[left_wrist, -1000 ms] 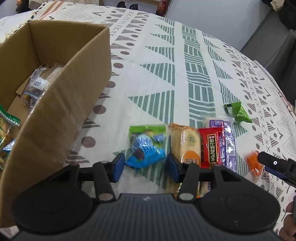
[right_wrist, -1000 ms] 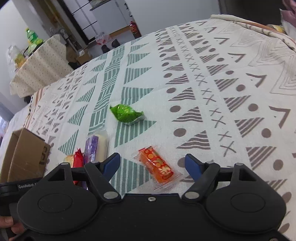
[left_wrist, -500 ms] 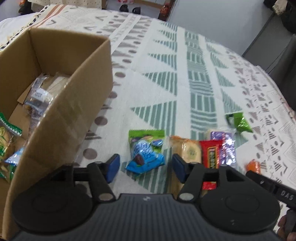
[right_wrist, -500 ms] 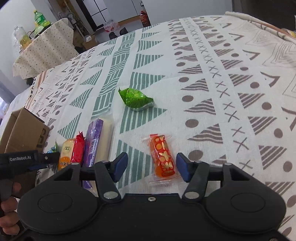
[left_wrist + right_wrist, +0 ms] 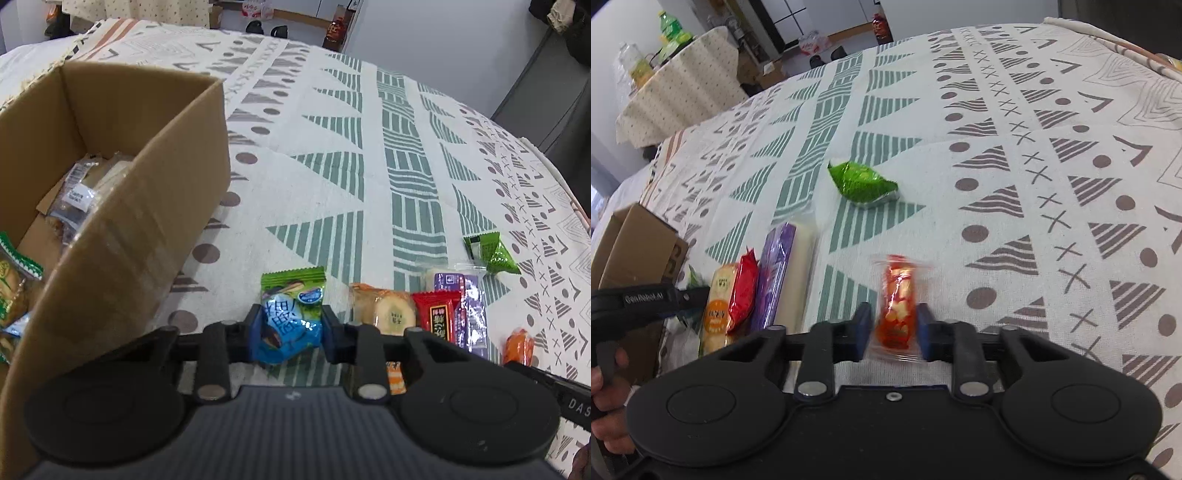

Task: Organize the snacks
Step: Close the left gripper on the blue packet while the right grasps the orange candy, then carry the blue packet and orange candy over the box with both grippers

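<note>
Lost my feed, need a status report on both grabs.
Left hand-held gripper just closed onto blue-green snack packet. Right hand-held gripper just closed around orange snack packet. Cardboard box left, path unobstructed.

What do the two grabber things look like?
Both the left gripper and the right gripper are black plastic with round discs, silver screws and blue pads on two fingers. White lettering runs along the left one's side, as the right view shows.

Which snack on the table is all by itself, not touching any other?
The green triangular packet, lying alone farther up the tablecloth; nothing touches it.
</note>
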